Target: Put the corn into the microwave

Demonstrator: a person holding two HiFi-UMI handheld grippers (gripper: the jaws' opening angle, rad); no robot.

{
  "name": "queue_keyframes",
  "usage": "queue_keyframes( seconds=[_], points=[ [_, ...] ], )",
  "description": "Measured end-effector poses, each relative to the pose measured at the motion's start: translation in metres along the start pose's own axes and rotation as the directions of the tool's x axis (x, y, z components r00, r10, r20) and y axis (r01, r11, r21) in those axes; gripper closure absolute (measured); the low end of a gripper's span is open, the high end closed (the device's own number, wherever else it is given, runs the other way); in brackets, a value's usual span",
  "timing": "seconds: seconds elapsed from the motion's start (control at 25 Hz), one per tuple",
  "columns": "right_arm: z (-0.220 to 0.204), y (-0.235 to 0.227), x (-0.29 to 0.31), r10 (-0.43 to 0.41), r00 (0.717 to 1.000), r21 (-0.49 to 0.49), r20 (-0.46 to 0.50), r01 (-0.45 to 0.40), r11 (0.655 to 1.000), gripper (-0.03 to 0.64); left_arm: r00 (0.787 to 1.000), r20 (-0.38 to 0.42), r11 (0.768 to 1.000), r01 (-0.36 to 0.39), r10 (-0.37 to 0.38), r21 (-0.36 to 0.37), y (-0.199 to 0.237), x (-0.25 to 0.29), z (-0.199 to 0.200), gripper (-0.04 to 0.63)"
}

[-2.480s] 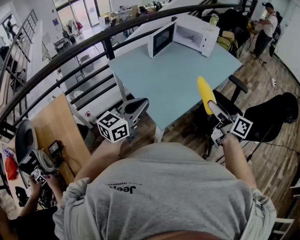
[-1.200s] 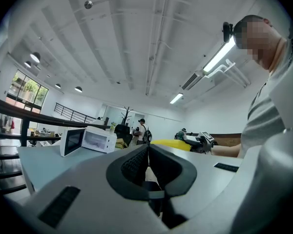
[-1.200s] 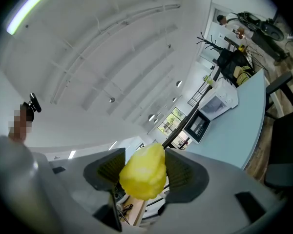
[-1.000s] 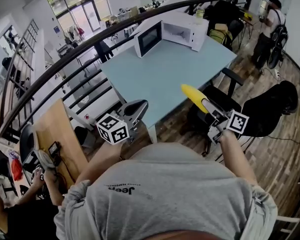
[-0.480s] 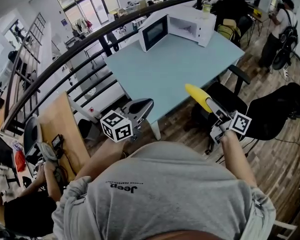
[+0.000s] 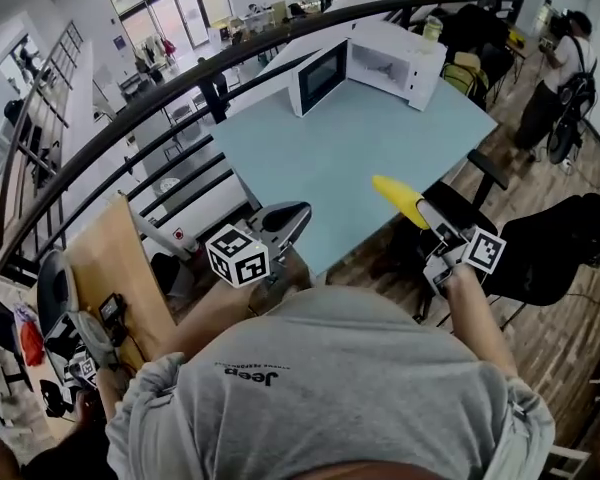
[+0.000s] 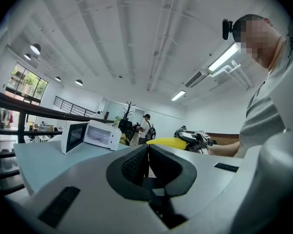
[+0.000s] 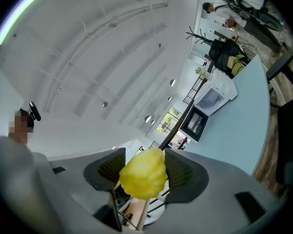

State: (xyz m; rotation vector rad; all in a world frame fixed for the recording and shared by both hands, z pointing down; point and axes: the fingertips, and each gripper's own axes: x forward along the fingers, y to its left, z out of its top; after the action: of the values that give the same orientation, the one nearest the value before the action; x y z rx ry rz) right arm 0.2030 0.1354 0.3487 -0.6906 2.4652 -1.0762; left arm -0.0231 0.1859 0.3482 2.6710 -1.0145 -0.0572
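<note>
Head view: right gripper [image 6: 427, 220] holds the corn [image 6: 398, 199] by the near edge of the blue table [image 6: 350, 148], with the microwave [image 6: 385, 63] open at the far end.

Left gripper view: left gripper [image 7: 147, 154] has its jaws together, nothing in them.

Right gripper view: jaws clamped on the corn.

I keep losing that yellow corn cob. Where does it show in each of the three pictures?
Head view: corn right of centre, mid-height.
Left gripper view: corn just right of centre.
Right gripper view: corn bottom centre, held in the right tongs.
Shared landmark: the white microwave, door open, in all three.
</note>
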Motion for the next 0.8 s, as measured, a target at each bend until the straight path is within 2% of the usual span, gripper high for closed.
queue_keyframes(
  seconds=[0.4,0.8],
  points=[
    [0.025,-0.002,0.132,-0.046,0.998,-0.028,0.046,0.048,0.998,0.356,0.996,0.031,0.996,0.084,-0.084,0.003,0.132,0.0,0.058,0.575],
    [0.026,-0.023,0.236,-0.098,0.995,-0.015,0.033,0.098,0.995,0.359,0.995,0.033,0.995,0.095,-0.094,-0.015,0.238,-0.01,0.071,0.575]
  ],
)
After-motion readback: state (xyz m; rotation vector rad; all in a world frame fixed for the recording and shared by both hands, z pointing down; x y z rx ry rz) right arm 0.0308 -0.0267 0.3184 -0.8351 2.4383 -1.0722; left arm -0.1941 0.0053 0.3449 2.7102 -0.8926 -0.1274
